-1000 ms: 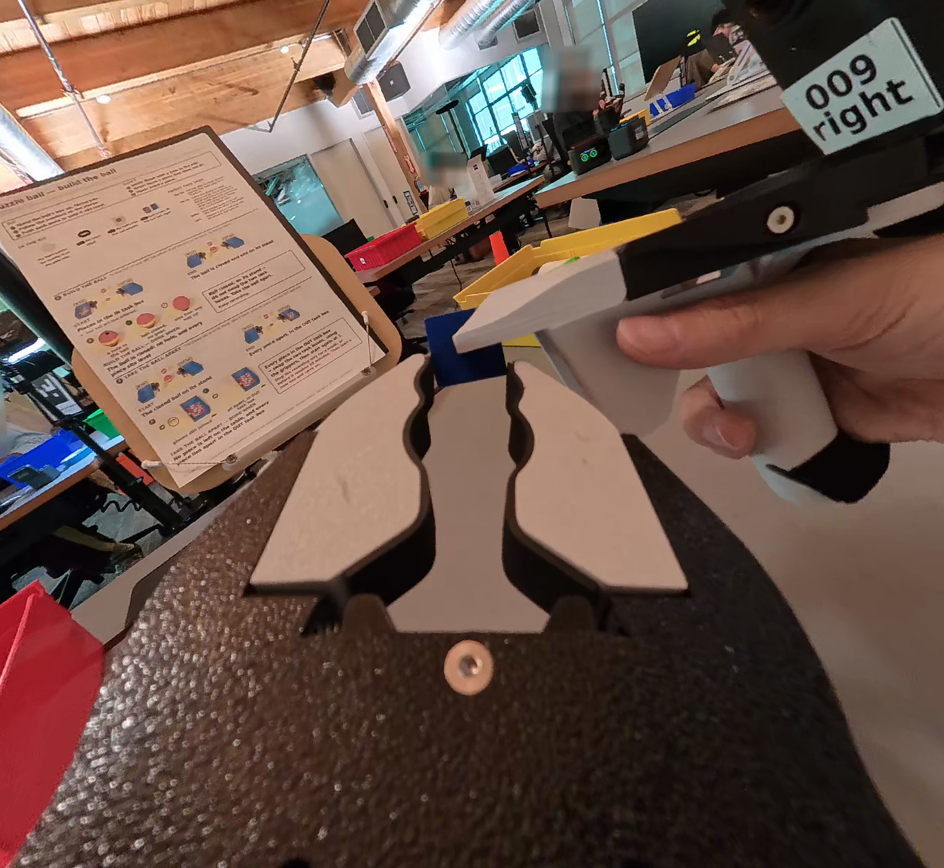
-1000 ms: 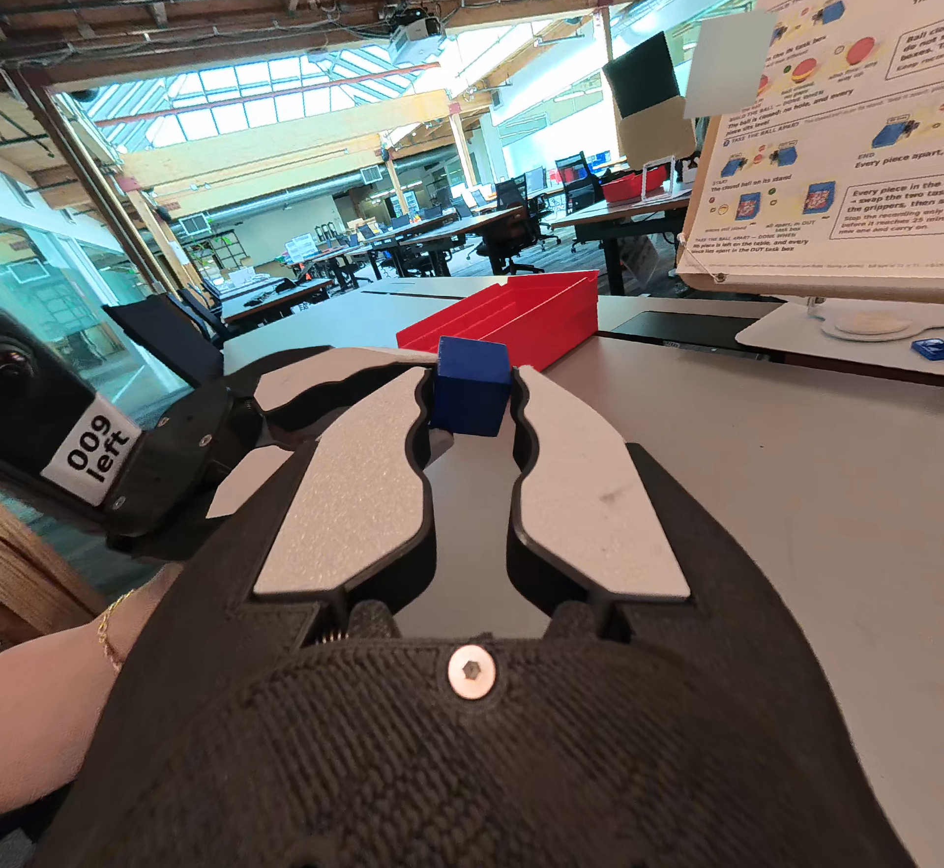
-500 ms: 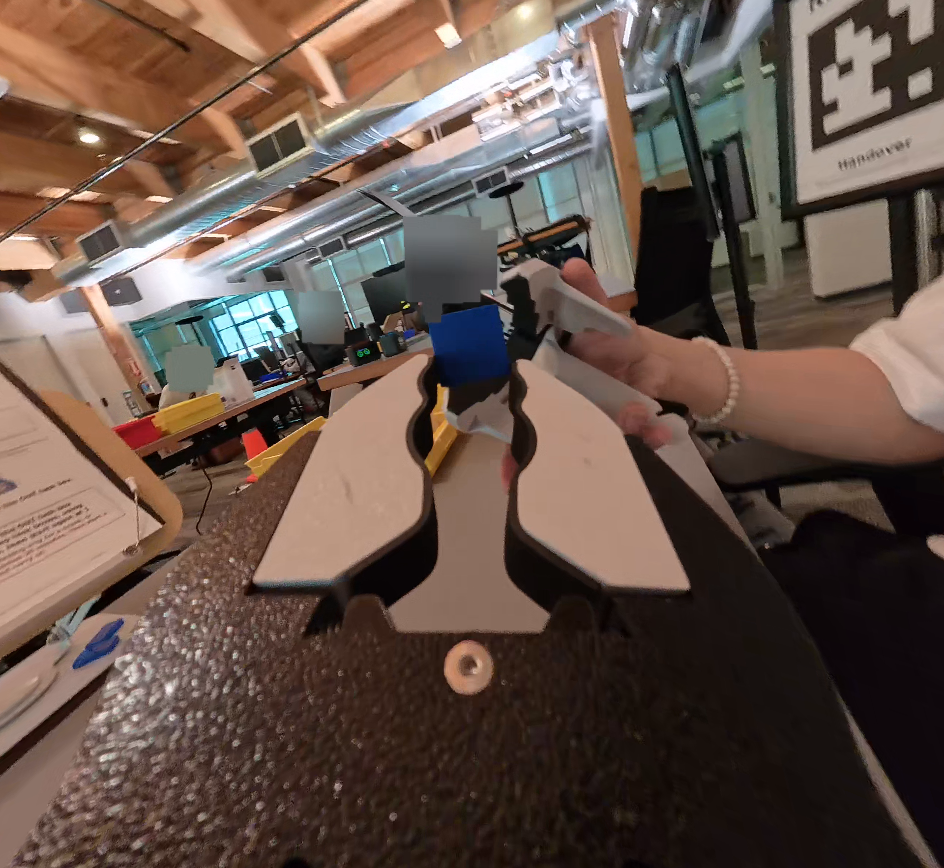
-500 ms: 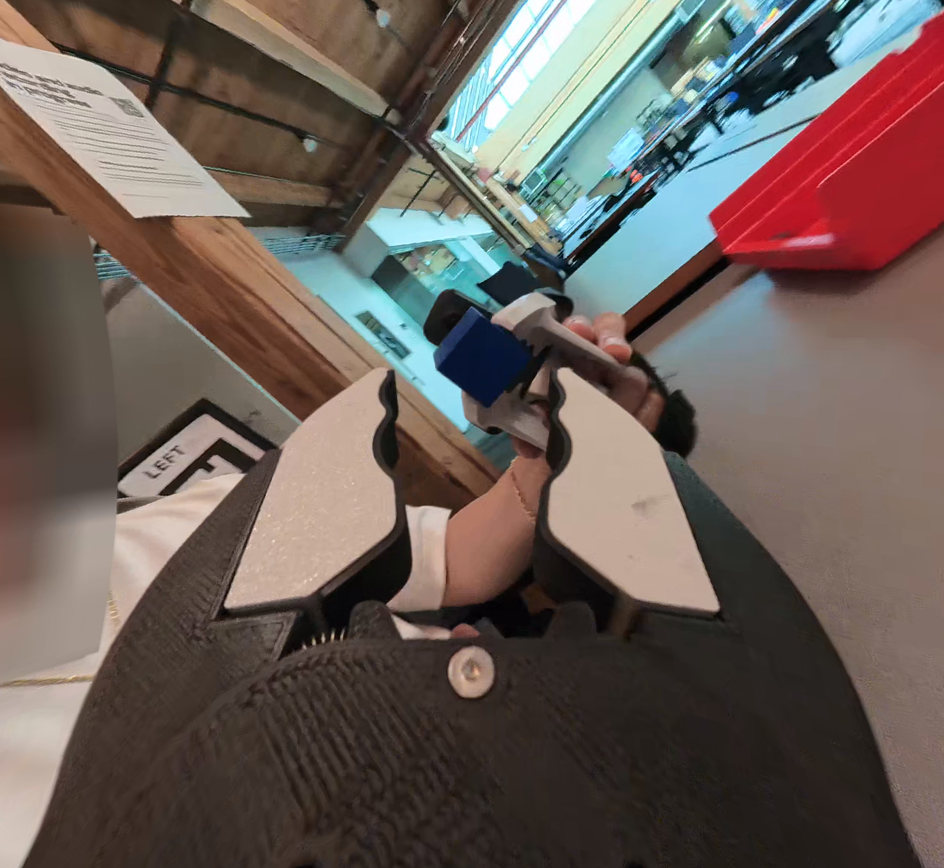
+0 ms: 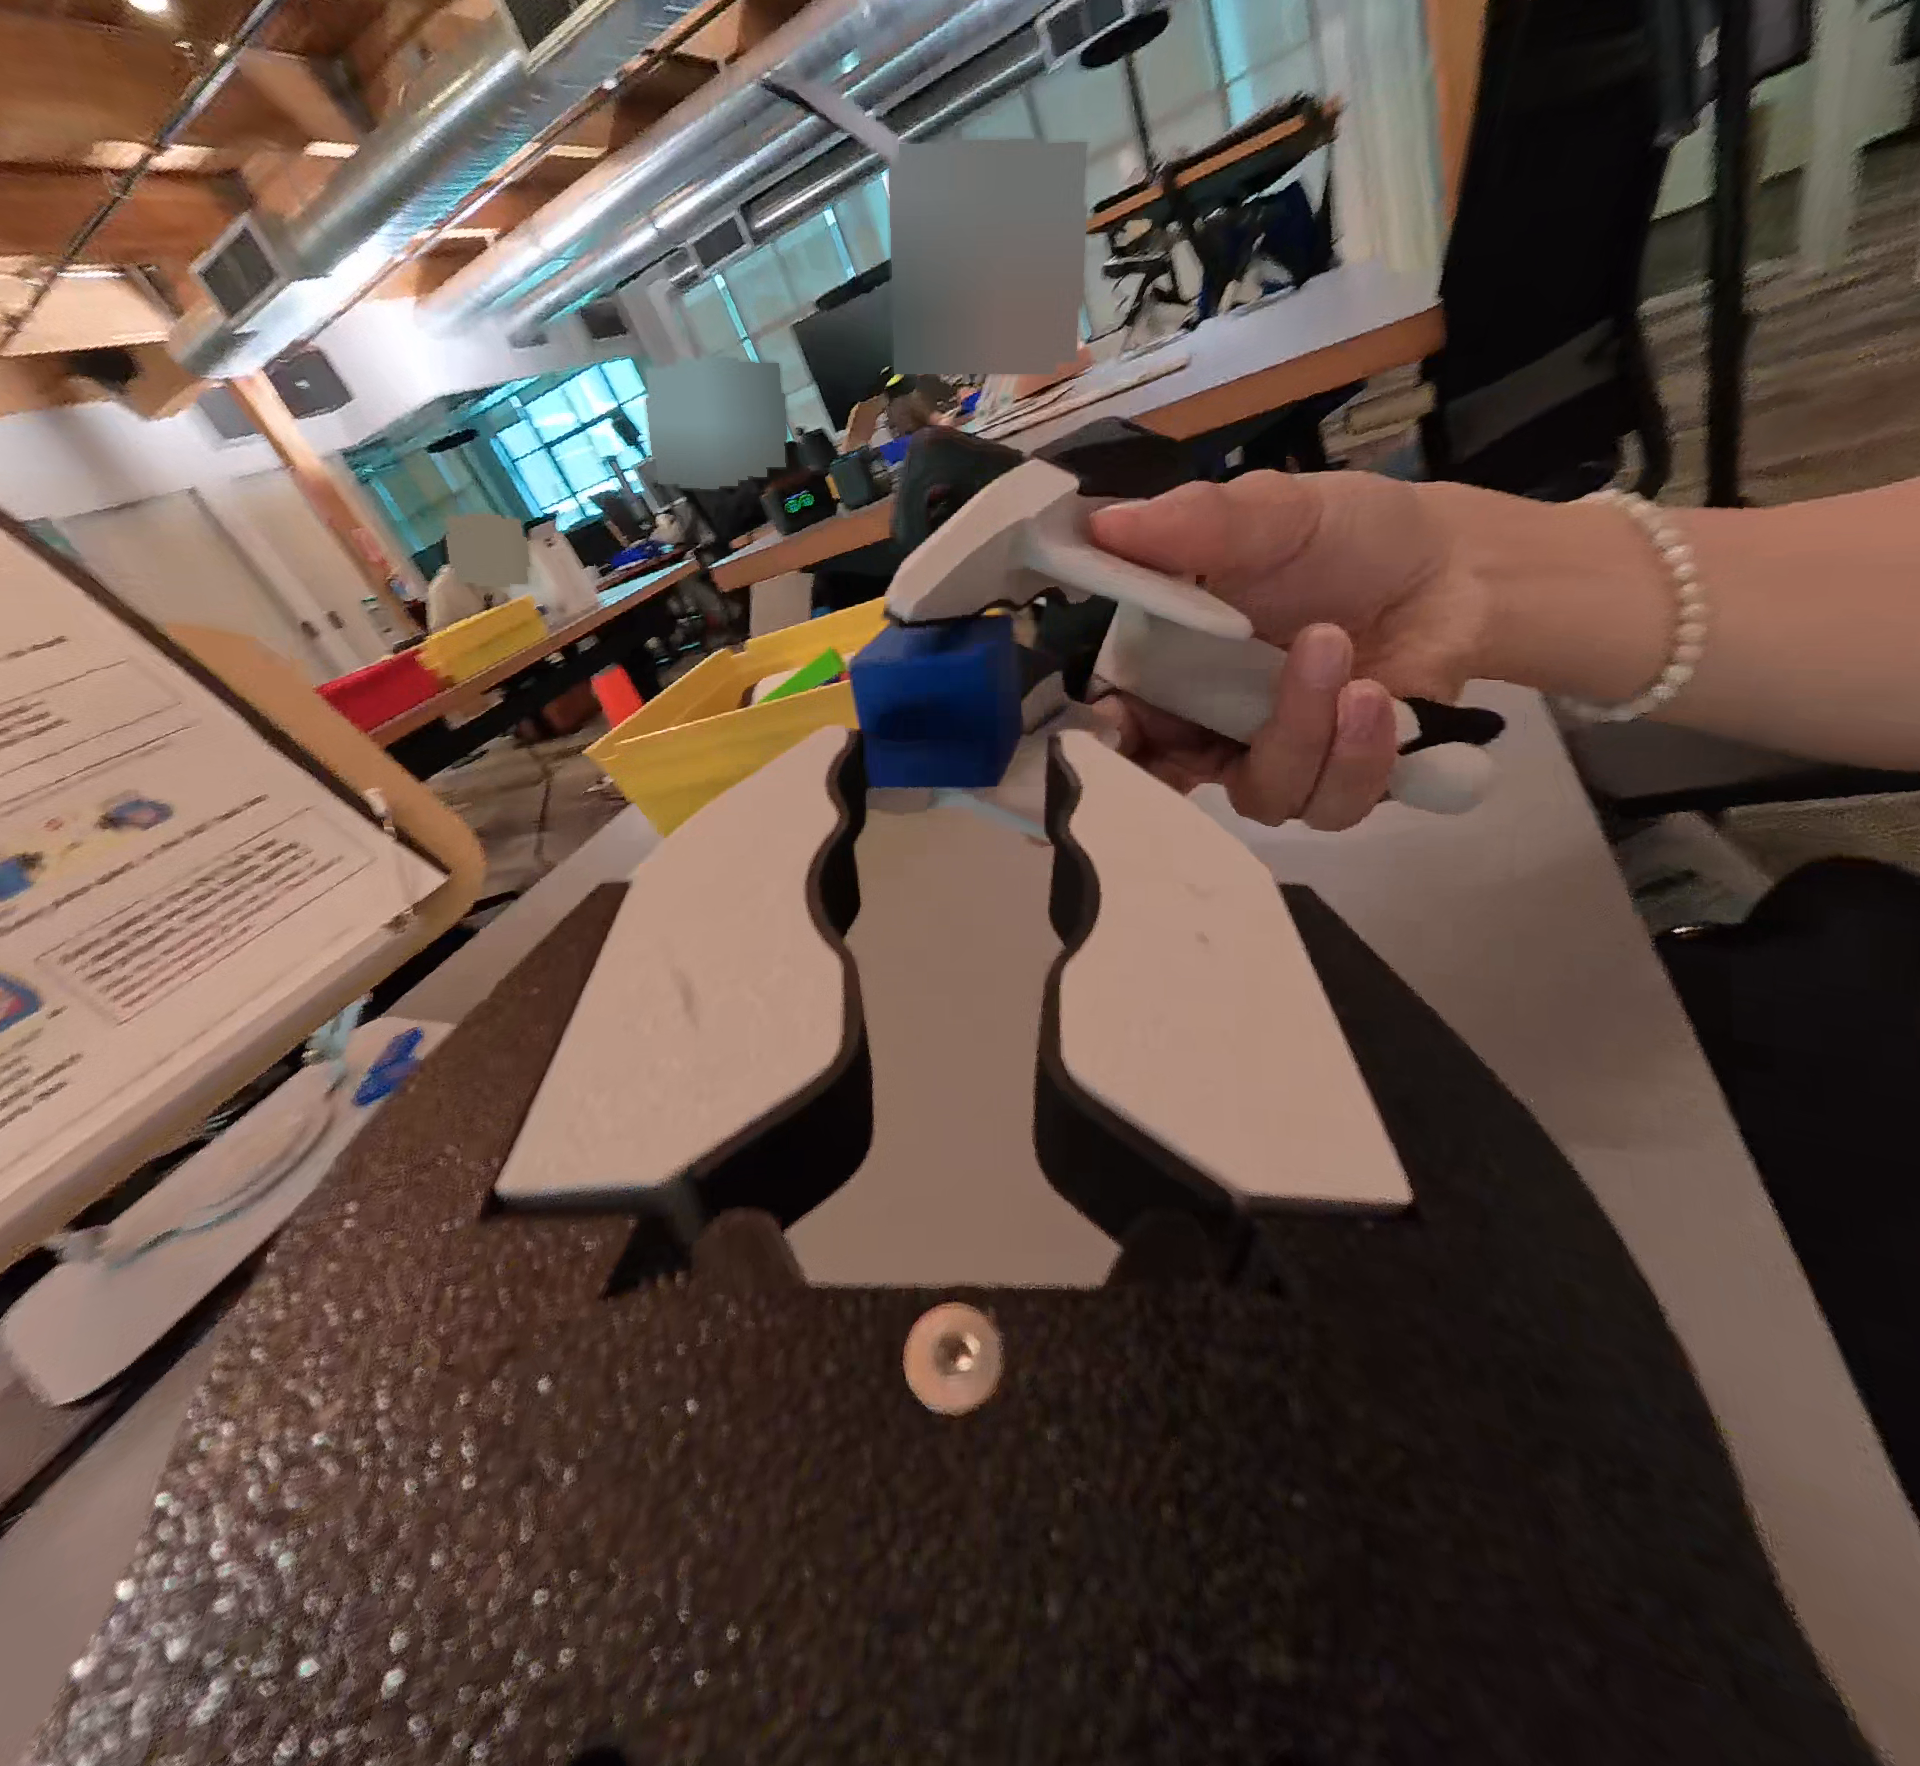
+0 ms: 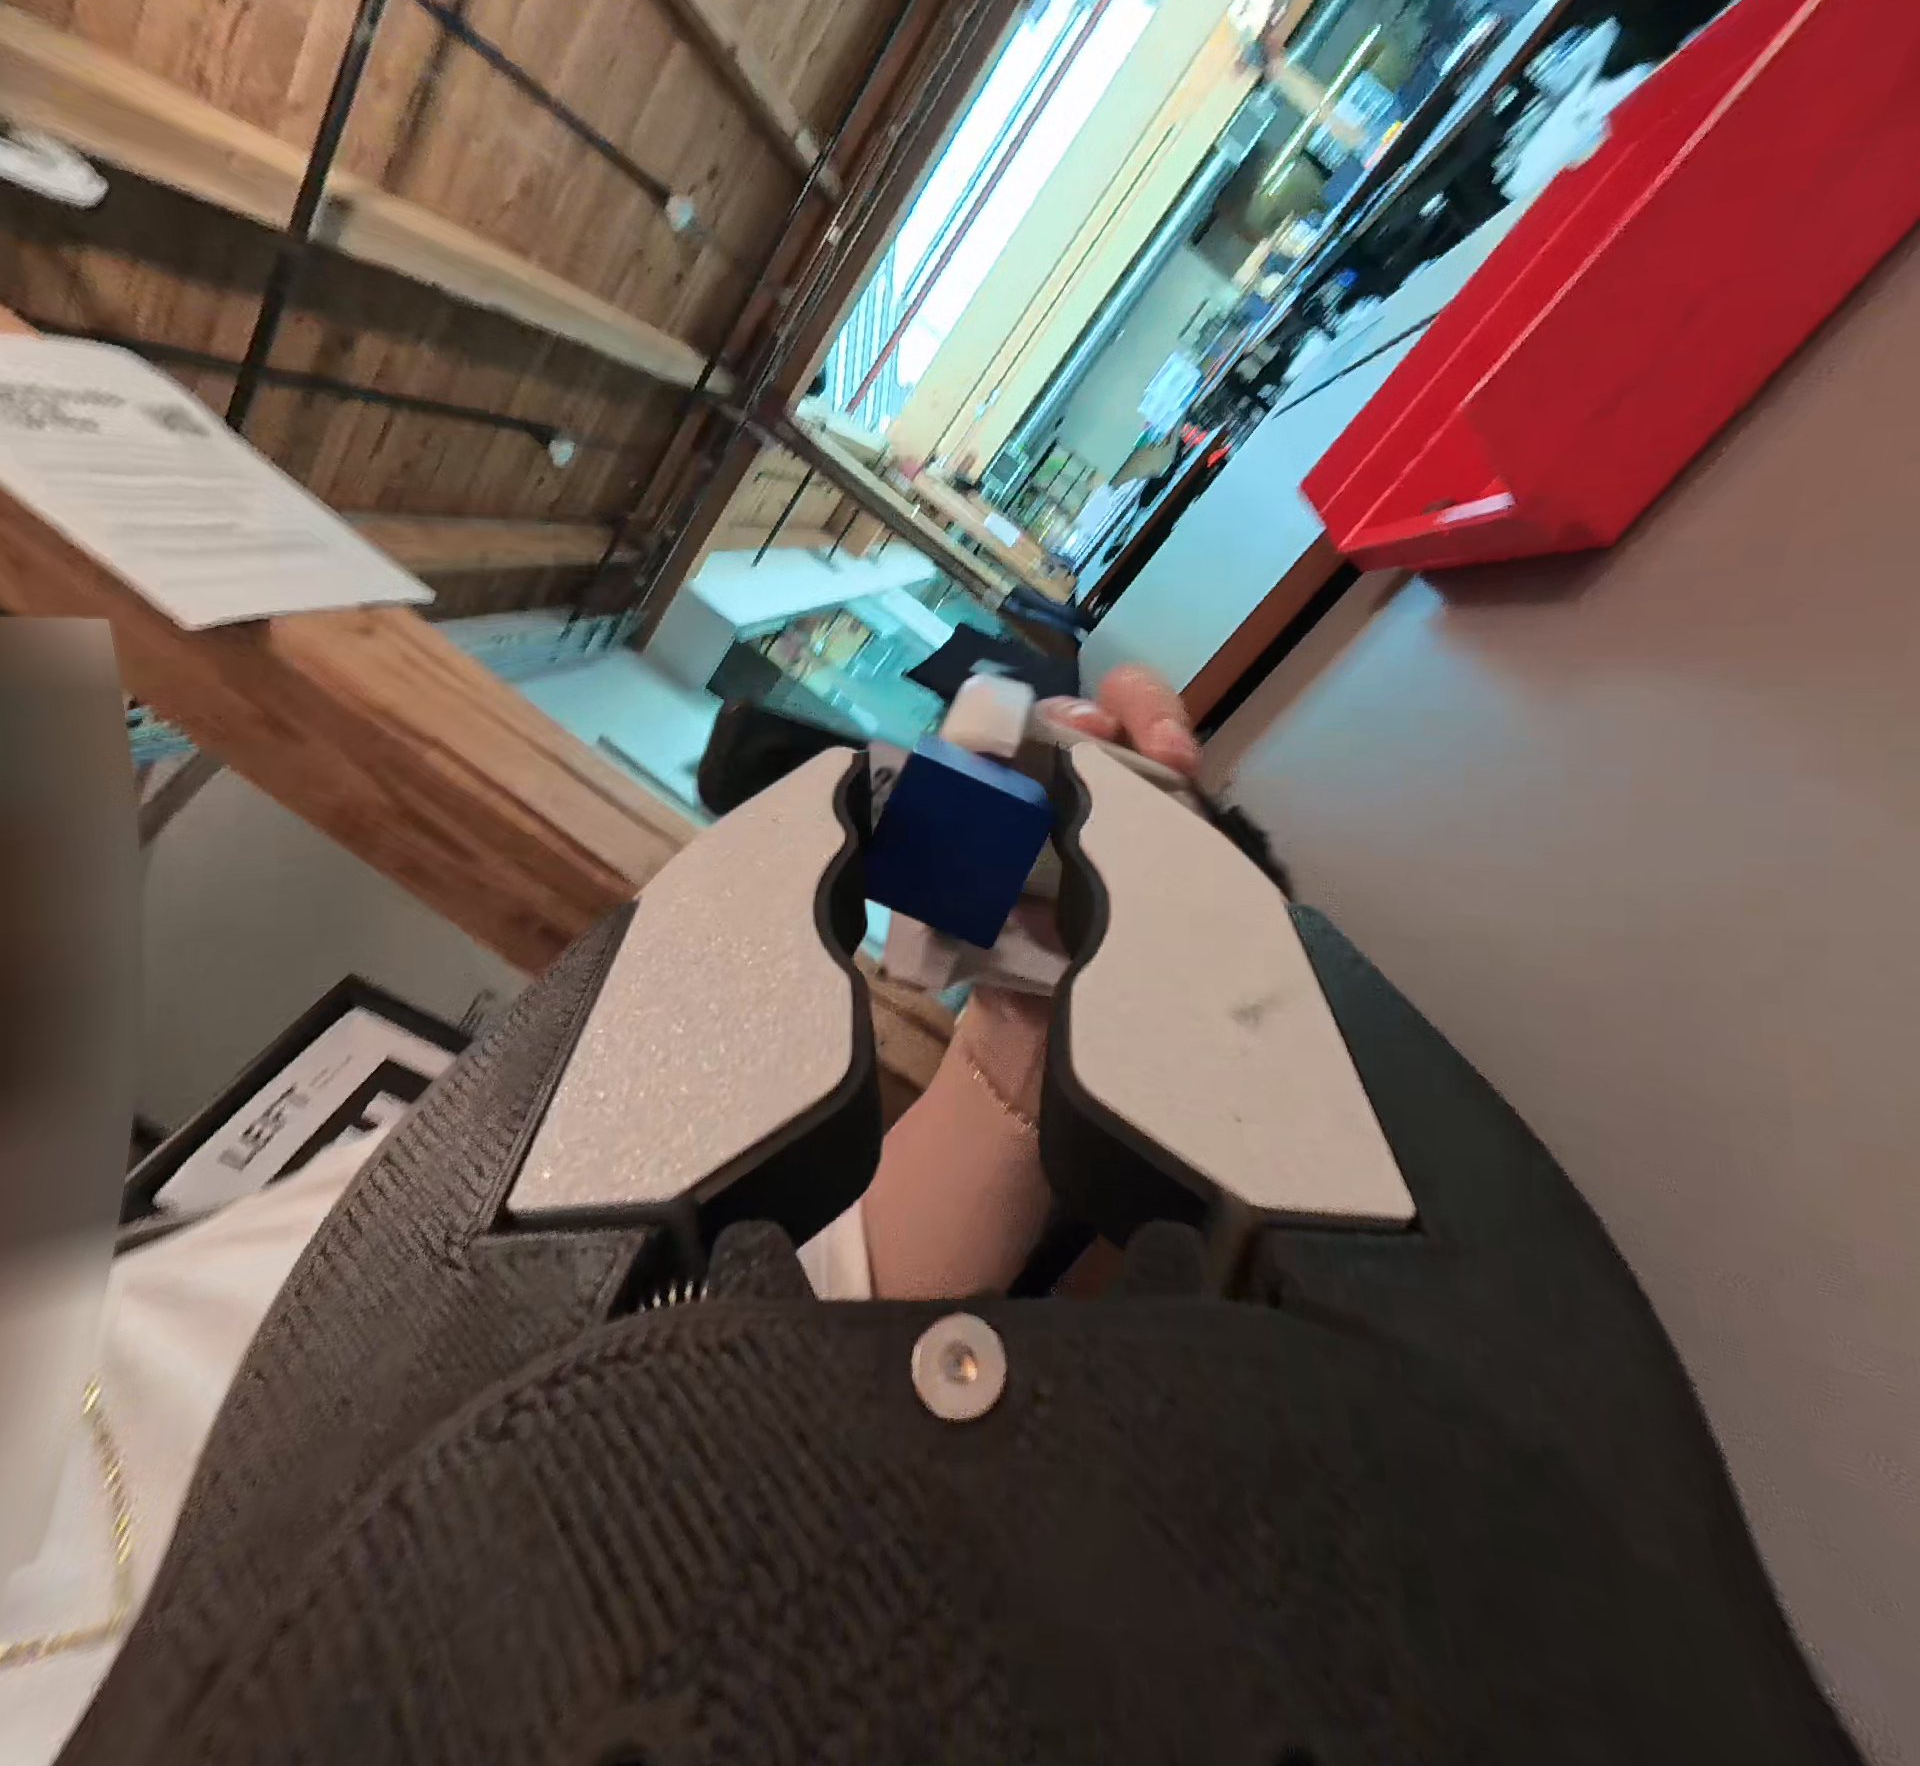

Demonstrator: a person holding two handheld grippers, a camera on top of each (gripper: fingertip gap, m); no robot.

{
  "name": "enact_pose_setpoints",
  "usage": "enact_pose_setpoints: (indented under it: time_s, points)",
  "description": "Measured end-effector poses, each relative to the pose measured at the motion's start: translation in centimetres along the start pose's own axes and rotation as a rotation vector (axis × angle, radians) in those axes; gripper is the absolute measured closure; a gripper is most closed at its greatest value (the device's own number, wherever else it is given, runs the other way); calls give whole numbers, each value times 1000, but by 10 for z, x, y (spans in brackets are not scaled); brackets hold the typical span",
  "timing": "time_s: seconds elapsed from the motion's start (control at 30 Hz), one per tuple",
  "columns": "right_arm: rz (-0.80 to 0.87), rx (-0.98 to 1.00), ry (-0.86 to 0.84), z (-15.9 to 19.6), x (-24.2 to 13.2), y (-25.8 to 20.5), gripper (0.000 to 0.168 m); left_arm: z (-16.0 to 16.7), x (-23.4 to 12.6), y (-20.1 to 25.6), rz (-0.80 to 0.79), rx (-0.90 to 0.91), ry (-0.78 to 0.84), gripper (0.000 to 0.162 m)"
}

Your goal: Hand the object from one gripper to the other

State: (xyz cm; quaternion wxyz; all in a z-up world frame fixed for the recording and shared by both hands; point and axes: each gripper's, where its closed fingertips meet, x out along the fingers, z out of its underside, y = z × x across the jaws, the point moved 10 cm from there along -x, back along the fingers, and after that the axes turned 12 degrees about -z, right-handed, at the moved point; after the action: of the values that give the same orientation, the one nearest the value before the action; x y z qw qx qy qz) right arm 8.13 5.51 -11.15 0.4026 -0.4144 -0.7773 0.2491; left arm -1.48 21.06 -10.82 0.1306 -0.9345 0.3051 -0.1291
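A blue cube (image 5: 925, 714) sits at my left gripper's (image 5: 951, 750) fingertips. The left jaws stand slightly wider than the cube, with a thin gap on its right side. The right gripper, held in a hand (image 5: 1330, 615), comes in from the right, rolled on its side. One of its white fingers (image 5: 997, 542) presses on top of the cube and the other lies under it. In the right wrist view the cube (image 6: 956, 849) fills the space between the right gripper's (image 6: 961, 760) tips. The left gripper's white fingers (image 6: 987, 708) show above and below the cube.
A yellow bin (image 5: 717, 740) stands on the grey table beyond the cube. An instruction board (image 5: 187, 885) leans at the left. A red bin (image 6: 1662, 314) sits on the table (image 6: 1662, 989) at the right. A wooden post (image 6: 364, 729) stands behind. The tips of both grippers are at nearly the same place.
The right gripper, wide open and short of the cube half a second ago, has moved in and shut around it. The left jaws have widened slightly. Both views have swung.
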Motion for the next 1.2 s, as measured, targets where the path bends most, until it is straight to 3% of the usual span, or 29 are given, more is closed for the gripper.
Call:
enact_pose_setpoints:
  time_s: [0.17,0.3,0.43,0.6,0.8,0.9,0.93,0.97,1.2]
  points:
    - [90,28,200,-6,-15,10,136,-8,8,11,-138,204,-48,123]
    - [82,48,280,-3,-15,12,136,-10,25,20,-327,163,-157,120]
    - [108,19,302,0,-13,10,136,-11,37,34,-389,183,-237,120]
    - [119,-5,320,0,-12,8,136,-13,39,38,-542,123,-273,135]
    - [163,-46,315,1,-12,7,136,-10,41,42,-562,112,-294,139]
    - [156,-51,315,2,-10,6,137,-7,44,43,-539,79,-306,122]
    - [153,-48,304,3,-8,6,136,-7,44,43,-547,69,-305,122]
    - [157,-52,306,4,-8,7,136,-6,43,42,-568,73,-303,132]
    - [118,-131,191,-2,-8,2,134,-12,37,33,-495,62,-276,133]
